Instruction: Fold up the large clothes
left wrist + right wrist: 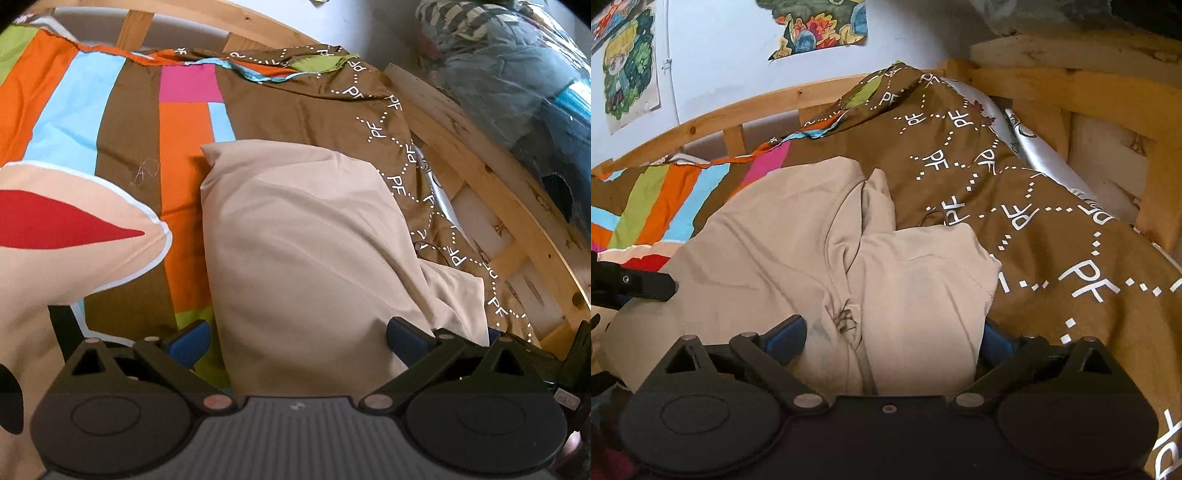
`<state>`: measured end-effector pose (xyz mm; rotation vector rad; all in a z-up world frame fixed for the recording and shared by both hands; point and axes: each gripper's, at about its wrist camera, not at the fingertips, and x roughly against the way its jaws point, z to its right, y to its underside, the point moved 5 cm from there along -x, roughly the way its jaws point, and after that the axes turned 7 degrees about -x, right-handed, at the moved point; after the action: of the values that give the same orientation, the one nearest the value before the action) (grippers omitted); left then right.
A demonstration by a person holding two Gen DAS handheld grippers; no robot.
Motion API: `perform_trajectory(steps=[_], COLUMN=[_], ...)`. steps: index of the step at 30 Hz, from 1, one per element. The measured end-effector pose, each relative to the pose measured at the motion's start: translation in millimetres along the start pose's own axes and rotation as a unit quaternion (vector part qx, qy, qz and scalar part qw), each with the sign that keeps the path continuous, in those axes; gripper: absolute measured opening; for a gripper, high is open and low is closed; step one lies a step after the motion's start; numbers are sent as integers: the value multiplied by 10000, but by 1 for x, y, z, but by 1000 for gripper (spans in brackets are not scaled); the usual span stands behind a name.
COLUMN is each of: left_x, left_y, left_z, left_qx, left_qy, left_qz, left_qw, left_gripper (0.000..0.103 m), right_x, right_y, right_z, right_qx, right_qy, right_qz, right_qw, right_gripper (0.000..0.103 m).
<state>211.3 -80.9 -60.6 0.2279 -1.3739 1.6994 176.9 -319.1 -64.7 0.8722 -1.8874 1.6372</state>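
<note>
folding is mid-way, by my read: beige garment (306,236) lies on the bed over the striped bedspread (122,122), bunched and partly doubled, not yet a neat stack.

left claw (297,341) has its blue pads spread wide, one at 9 o'clock of the cloth edge, the other at 3 o'clock. near edge of the garment runs between the pads and under the claw body. pads look just beside or touching the cloth, not pinched on it, so released, carrying nothing. whether cloth is lightly caught lower down, cannot tell, hidden by the body.

right claw (894,341) same story: pads wide apart, garment's gathered, wrinkled part (846,321) sits between them, a folded-over flap (923,266) at 1 o'clock of the claw. jaws not clenched; cloth lies in the gap rather than gripped.

in the right view a black piece of the other tool (635,286) pokes in at 9 o'clock, close to the garment's left side. printed cushion (66,229) with a red shape lies at 9 o'clock in the left view, beside the garment. wooden bed frame (480,155) runs at 2 o'clock, brown lettered cover (1034,206) beyond the garment.

next move probably: both claws clamp on the near edge or corners, lift, carry toward 12 o'clock to lay one half over the other. needs pinching all layers evenly; loose flap at right could slip or drag crooked.
</note>
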Motion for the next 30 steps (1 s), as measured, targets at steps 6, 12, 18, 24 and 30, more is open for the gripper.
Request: perform_trajectory(steps=[6, 12, 18, 24, 30], left_x=[0, 0, 0, 0, 0], left_y=[0, 0, 1, 1, 1], left_z=[0, 1, 1, 1, 1], left_qx=[2, 5, -14, -8, -20], left_qy=[9, -15, 0, -6, -6], left_qz=[7, 25, 49, 50, 51], left_qw=[10000, 10000, 10000, 10000, 10000], left_gripper=[103, 103, 103, 103, 103], right_x=[0, 0, -1, -1, -1], right_y=[1, 2, 3, 3, 3], right_z=[-1, -3, -4, -4, -5], right_qx=[60, 118, 191, 194, 196], right_qy=[19, 31, 42, 47, 50], right_qz=[-10, -41, -61, -60, -60], right_qw=[10000, 9999, 9998, 9998, 9998], right_gripper=[99, 100, 102, 102, 102])
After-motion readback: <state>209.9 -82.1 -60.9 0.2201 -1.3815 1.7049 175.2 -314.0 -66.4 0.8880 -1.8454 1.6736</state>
